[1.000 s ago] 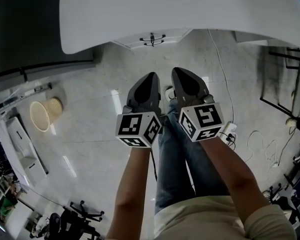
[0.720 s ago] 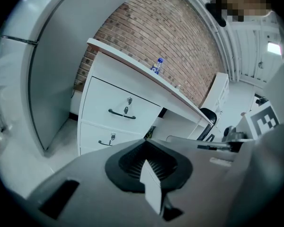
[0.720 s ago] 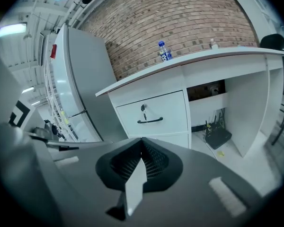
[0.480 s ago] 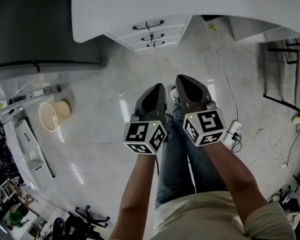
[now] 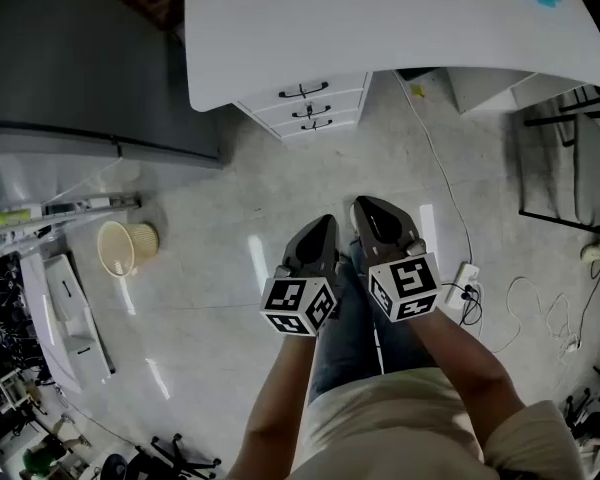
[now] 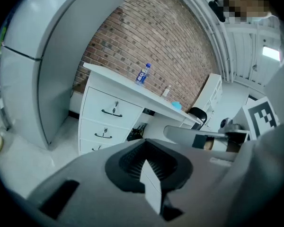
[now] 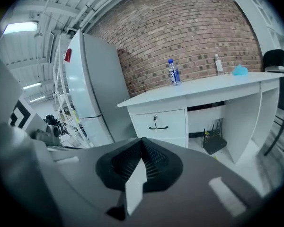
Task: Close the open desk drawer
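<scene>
Drawers (image 5: 305, 103) under the tabletop (image 5: 380, 28) lie well ahead of both grippers, nearer the left gripper (image 5: 318, 240) than the right gripper (image 5: 378, 218). Both jaws are shut tight, holding nothing.

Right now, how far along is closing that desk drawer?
Done, it seems: all three drawers sit flush in the desk front. In hand: nothing; the left tool and right tool are shut, empty, well clear of it. Left: nothing visible.
</scene>
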A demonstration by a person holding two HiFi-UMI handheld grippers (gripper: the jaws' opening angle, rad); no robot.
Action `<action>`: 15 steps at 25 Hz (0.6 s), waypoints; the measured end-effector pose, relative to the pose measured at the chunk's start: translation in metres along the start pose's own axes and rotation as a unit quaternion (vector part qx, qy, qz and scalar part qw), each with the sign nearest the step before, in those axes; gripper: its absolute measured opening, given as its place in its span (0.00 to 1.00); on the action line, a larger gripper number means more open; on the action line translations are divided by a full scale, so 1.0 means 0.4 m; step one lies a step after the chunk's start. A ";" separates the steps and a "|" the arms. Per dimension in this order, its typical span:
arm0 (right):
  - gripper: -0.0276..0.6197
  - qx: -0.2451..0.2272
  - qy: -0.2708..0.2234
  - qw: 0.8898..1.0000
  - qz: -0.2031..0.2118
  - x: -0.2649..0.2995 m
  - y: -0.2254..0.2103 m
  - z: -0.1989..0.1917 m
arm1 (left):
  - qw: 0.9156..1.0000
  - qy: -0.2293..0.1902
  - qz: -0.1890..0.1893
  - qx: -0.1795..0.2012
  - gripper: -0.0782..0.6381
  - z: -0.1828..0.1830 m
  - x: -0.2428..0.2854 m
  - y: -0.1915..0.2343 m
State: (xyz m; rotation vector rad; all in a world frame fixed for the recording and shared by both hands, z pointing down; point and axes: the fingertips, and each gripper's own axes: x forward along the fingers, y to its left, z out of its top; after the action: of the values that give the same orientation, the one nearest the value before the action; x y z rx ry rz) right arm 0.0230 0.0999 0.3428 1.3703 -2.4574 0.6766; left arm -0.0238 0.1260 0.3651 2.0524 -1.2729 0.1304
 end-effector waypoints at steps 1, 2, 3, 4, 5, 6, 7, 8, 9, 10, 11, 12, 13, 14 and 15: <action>0.05 -0.005 0.000 1.000 0.003 -0.015 0.009 0.012 | 1.000 0.001 0.001 -0.001 0.10 0.004 -0.016 -0.007; 0.05 -0.010 0.000 1.000 0.005 -0.031 0.017 0.023 | 1.000 0.002 0.002 -0.003 0.10 0.009 -0.033 -0.014; 0.05 -0.014 0.001 1.000 0.007 -0.046 0.025 0.034 | 1.000 0.002 0.002 -0.004 0.10 0.016 -0.049 -0.021; 0.05 -0.019 0.003 1.000 0.009 -0.060 0.032 0.044 | 1.000 0.002 0.003 -0.004 0.10 0.025 -0.065 -0.029; 0.05 -0.023 0.006 1.000 0.011 -0.076 0.039 0.053 | 1.000 0.002 0.004 -0.002 0.10 0.033 -0.080 -0.038; 0.05 -0.026 0.007 1.000 0.012 -0.091 0.046 0.061 | 1.000 0.003 0.006 0.000 0.10 0.042 -0.093 -0.049; 0.05 -0.029 0.009 0.999 0.015 -0.106 0.053 0.071 | 1.000 0.003 0.007 0.003 0.10 0.051 -0.106 -0.060; 0.05 -0.030 0.009 0.999 0.018 -0.121 0.064 0.082 | 1.000 0.004 0.008 0.007 0.10 0.061 -0.118 -0.071; 0.05 -0.031 0.009 0.999 0.023 -0.135 0.076 0.095 | 1.000 0.005 0.009 0.010 0.10 0.073 -0.129 -0.082; 0.05 -0.032 0.008 0.999 0.028 -0.147 0.090 0.108 | 1.000 0.005 0.009 0.014 0.10 0.086 -0.140 -0.092; 0.05 -0.033 0.006 0.999 0.034 -0.158 0.104 0.121 | 1.000 0.005 0.009 0.017 0.10 0.099 -0.148 -0.103; 0.05 -0.035 0.004 0.999 0.040 -0.168 0.116 0.135 | 1.000 0.005 0.009 0.021 0.10 0.112 -0.155 -0.114; 0.05 -0.037 0.002 0.998 0.045 -0.177 0.128 0.148 | 1.000 0.006 0.009 0.025 0.10 0.123 -0.161 -0.125; 0.05 -0.039 0.001 0.998 0.051 -0.187 0.139 0.162 | 1.000 0.006 0.010 0.029 0.10 0.134 -0.169 -0.136; 0.05 -0.042 -0.001 0.998 0.055 -0.197 0.150 0.175 | 0.999 0.007 0.010 0.032 0.10 0.144 -0.176 -0.147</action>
State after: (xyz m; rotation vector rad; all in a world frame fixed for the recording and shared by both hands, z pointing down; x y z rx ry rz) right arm 0.0145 0.1493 0.2323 1.2136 -2.5471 0.5892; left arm -0.0272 0.1589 0.2617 2.0889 -1.2964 0.1967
